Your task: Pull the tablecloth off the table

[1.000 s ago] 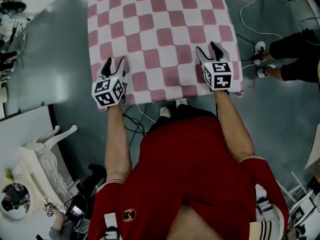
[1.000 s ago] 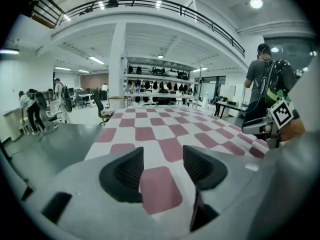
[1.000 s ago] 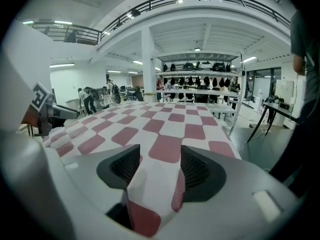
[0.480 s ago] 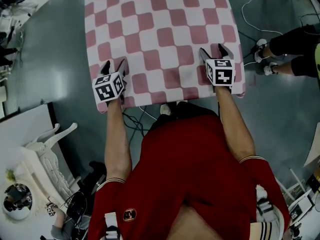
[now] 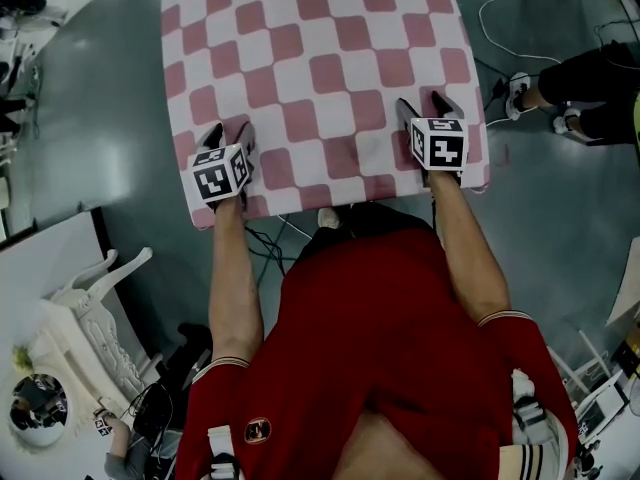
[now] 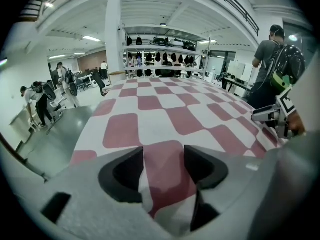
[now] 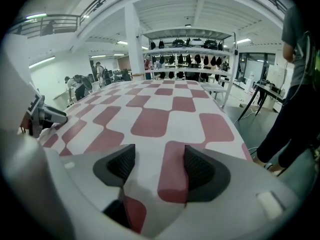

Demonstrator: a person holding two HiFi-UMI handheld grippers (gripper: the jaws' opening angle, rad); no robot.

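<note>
A pink-and-white checked tablecloth (image 5: pixel 320 58) covers the table and hangs over its near edge. My left gripper (image 5: pixel 228 131) sits at the near left corner and my right gripper (image 5: pixel 422 103) at the near right corner. In the left gripper view the cloth (image 6: pixel 165 109) runs between the jaws of the left gripper (image 6: pixel 163 159). Those jaws are closing, but the dark pads (image 6: pixel 122 171) still stand apart from the fabric. In the right gripper view, the right gripper (image 7: pixel 159 161) is open, with a pink square of cloth (image 7: pixel 155 119) lying in the gap.
A bystander's legs and white shoes (image 5: pixel 585 83) stand right of the table, with white cables (image 5: pixel 500 18) on the grey floor. A white ornate chair (image 5: pixel 85 318) sits at my lower left. Shelving (image 6: pixel 165 54) and other people stand far behind the table.
Both grippers have edged slightly further over the cloth's near edge. The bystander's feet have shifted to the right.
</note>
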